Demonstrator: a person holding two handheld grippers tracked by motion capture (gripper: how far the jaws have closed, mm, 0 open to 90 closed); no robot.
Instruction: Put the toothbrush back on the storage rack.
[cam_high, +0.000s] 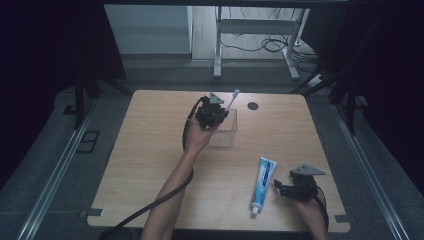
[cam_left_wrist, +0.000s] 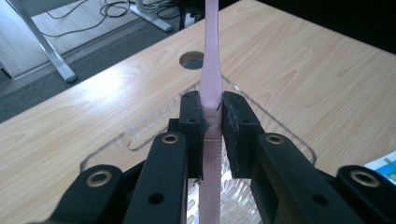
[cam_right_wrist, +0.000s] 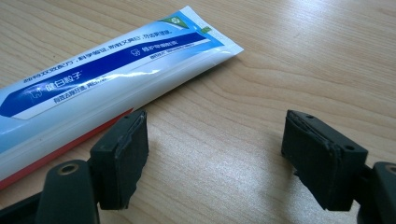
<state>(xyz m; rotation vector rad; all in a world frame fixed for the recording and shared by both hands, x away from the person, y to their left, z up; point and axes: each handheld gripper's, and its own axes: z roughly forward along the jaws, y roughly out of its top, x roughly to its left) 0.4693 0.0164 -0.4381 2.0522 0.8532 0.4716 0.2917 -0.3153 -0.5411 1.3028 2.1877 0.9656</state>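
Two things matter here, honestly: where the toothbrush (cam_left_wrist: 211, 70) points and what sits under it. My left gripper (cam_high: 212, 114) has its jaws pinching the pink handle about midway, and in the left gripper view the brush runs straight out ahead between the pads, long axis in line with the jaws, head end poking up and away toward the far side of the table (cam_high: 150, 150). The clear plastic box (cam_high: 226, 134) is right below and just in front of that gripper, its rim showing either side of the jaws, so I'd say the next bit is tipping the brush down into the box, and the alignment looks fine for that. Over on the other side, my right gripper (cam_high: 289, 188) sits low on the table with jaws spread wide, nothing between them. The toothpaste tube (cam_right_wrist: 93, 88) lies flat just beside its left jaw, long axis running roughly near-to-far, cap toward me. So the right hand is clearly the nearer one for the tube.
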